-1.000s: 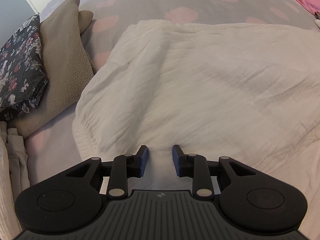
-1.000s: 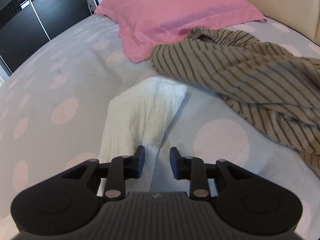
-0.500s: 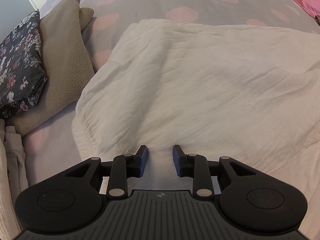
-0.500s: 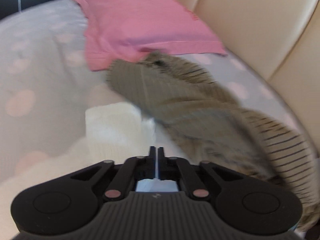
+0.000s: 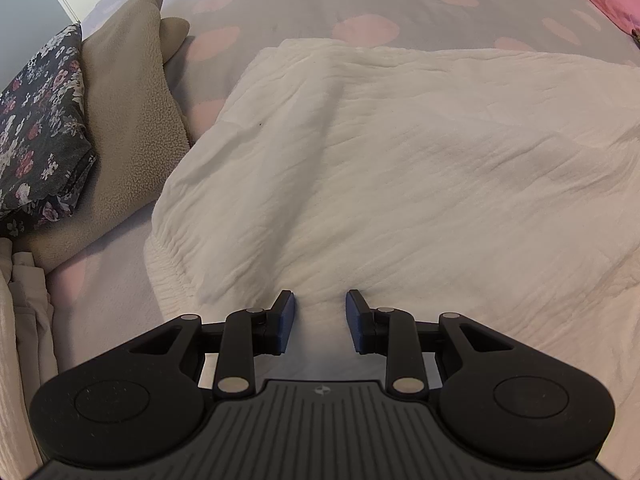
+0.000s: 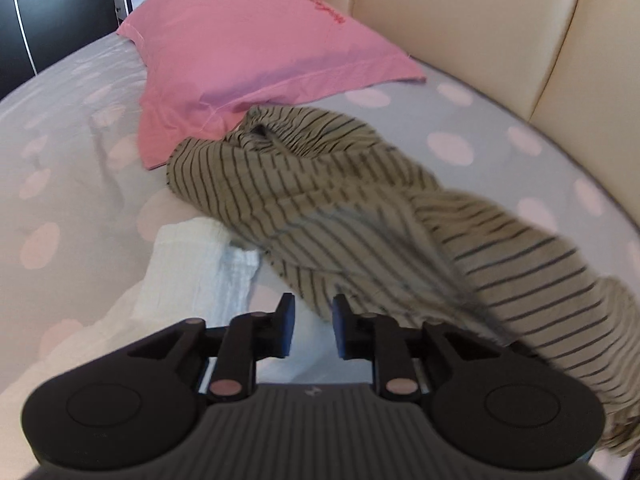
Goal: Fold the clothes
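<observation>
A white crinkled garment (image 5: 400,168) lies spread on the spotted bed. My left gripper (image 5: 319,312) is open and empty, its tips at the garment's near edge. In the right wrist view a narrow part of the white garment (image 6: 196,264) reaches toward a crumpled olive striped garment (image 6: 360,216). My right gripper (image 6: 311,320) is open and empty, its tips at the near edge of the striped garment, just right of the white cloth.
A beige fleece item (image 5: 124,128) and a dark floral folded item (image 5: 36,136) lie at the left. Pale cloth (image 5: 20,312) sits at the lower left. A pink pillow (image 6: 256,52) and a cream padded headboard (image 6: 500,32) lie beyond the striped garment.
My right gripper shut near the white cloth half a second ago and has opened again, swinging right toward the striped garment. The left gripper has barely moved.
</observation>
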The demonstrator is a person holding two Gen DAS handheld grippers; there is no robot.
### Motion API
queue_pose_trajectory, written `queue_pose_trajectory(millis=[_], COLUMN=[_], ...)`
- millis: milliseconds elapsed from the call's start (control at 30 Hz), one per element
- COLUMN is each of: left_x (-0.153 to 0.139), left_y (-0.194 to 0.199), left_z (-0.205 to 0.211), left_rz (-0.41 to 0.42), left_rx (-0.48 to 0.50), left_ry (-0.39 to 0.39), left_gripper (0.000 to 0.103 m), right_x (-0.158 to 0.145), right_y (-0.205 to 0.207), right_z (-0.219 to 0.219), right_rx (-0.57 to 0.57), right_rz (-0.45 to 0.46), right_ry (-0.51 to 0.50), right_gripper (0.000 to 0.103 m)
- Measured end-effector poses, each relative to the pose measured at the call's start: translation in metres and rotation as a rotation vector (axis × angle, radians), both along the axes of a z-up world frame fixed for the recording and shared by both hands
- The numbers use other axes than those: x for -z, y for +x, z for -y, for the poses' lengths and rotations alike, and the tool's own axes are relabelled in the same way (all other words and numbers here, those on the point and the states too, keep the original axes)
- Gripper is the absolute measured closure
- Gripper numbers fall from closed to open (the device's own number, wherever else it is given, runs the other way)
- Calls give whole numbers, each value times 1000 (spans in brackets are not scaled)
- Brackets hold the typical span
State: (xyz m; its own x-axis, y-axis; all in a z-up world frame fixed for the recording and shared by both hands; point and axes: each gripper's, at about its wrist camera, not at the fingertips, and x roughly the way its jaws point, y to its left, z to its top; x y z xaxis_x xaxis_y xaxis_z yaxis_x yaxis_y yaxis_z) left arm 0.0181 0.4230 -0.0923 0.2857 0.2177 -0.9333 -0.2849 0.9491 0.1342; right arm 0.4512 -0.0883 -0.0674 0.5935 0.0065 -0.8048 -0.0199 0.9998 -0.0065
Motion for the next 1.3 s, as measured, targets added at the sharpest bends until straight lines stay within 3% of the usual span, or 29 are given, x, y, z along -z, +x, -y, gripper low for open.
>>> queue_pose_trajectory(millis=[267, 433, 533, 567, 600, 833, 1000, 1133, 1200, 1300], left_x=[0, 1, 2, 2, 2, 2, 2, 0, 0, -1], left_y=[1, 5, 6, 5, 4, 2, 7, 7, 6, 5], left_z=[-4, -9, -11, -9, -9, 0, -3, 0, -1, 2], left_rz=[2, 2, 8, 9, 9, 8, -3, -10, -11, -11], left_rx=[15, 18, 23, 21, 20, 10, 8, 6, 1, 8], left_ry=[15, 18, 30, 32, 34, 34, 32, 30, 29, 41], left_gripper=[76, 76, 76, 76, 76, 76, 76, 75, 75, 73], right_x=[43, 52, 62, 63, 63, 29, 2, 9, 17, 24], right_y=[23, 41, 46, 44, 42, 20, 3, -6, -10, -15], right_z=[-3, -12, -23, -25, -25, -6, 18, 35, 44, 47], right_rx=[55, 84, 77, 71, 70, 166, 225, 263, 279, 191], right_rz=[13, 34, 13, 27, 40, 87, 29, -59, -91, -74], right_ry=[222, 319, 259, 240, 226, 80, -38, -125, -116, -126], right_gripper=[79, 79, 84, 95, 98, 99, 99, 99, 99, 95])
